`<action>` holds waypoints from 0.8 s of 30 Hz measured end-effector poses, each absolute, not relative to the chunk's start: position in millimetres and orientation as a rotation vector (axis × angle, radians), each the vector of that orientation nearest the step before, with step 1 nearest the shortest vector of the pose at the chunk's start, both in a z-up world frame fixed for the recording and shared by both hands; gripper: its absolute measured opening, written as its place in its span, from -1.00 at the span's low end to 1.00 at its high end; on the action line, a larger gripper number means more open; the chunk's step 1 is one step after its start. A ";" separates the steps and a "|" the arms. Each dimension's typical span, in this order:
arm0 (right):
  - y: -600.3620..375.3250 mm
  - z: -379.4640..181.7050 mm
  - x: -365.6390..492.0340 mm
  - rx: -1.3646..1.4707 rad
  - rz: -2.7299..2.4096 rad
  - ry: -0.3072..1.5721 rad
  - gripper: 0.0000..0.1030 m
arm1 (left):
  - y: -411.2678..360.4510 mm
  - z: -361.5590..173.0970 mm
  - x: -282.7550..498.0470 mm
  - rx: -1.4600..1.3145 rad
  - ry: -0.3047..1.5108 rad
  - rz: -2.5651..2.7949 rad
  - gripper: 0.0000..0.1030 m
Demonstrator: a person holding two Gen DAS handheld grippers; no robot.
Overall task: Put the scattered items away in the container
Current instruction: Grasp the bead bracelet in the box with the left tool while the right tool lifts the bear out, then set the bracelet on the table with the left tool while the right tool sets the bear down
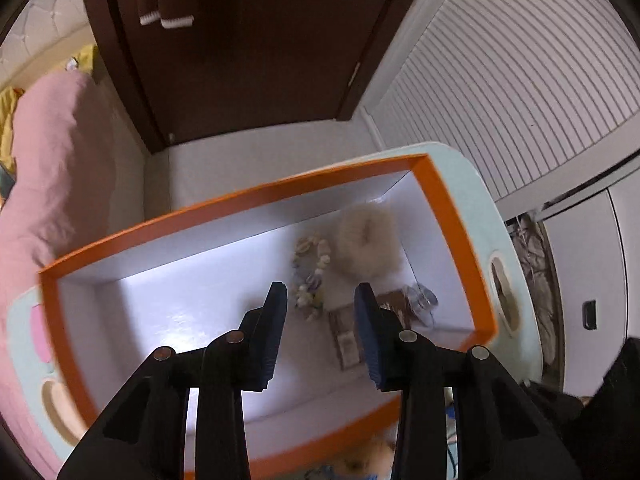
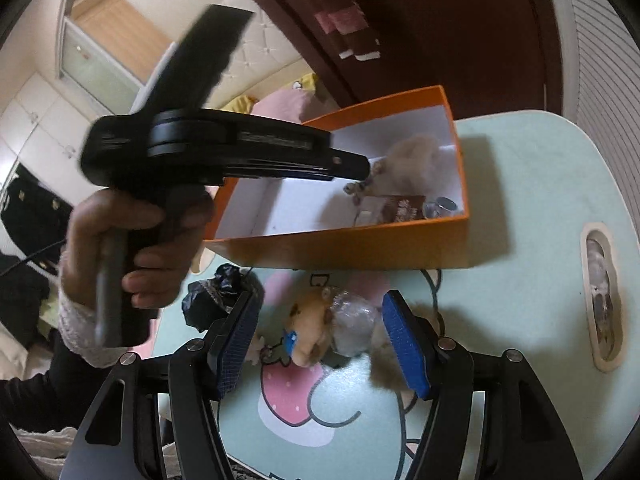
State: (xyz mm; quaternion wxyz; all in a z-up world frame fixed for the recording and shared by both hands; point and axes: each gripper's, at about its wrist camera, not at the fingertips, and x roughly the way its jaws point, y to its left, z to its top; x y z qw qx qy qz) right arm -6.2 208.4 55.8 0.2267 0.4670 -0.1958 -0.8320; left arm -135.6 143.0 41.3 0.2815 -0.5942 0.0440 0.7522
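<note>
An orange box [image 1: 440, 192] with a white inside stands on the pale green table [image 2: 540, 200]. In it lie a fluffy beige puff [image 1: 366, 242], a shell bracelet [image 1: 312, 276], a brown card packet [image 1: 348, 336] and a small clear item [image 1: 422, 300]. My left gripper [image 1: 320, 300] is open and empty above the box interior. My right gripper [image 2: 320, 312] is open, low over the table, with a tan plush toy [image 2: 308, 324] and a clear wrapped item [image 2: 354, 320] between its fingers. A black crumpled item [image 2: 216, 296] lies by its left finger.
The box also shows in the right wrist view [image 2: 360, 240], with the hand-held left gripper [image 2: 224, 152] over it. A table cutout [image 2: 600, 296] is at the right. A pink cushion [image 1: 52, 168], a dark door [image 1: 248, 40] and white slatted doors [image 1: 520, 60] surround the table.
</note>
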 end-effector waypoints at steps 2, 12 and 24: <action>213.5 54.6 -6.1 1.293 -2.294 -0.552 0.25 | 148.3 30.8 -135.8 -1.615 0.140 2.015 -0.33; 221.2 50.7 -12.3 1.304 -2.291 -0.586 0.25 | 134.8 20.2 -130.6 -1.601 0.078 2.070 -0.65; 218.8 51.7 -11.2 1.309 -2.296 -0.550 0.25 | 64.4 100.8 -90.1 -1.362 -0.151 2.152 -0.65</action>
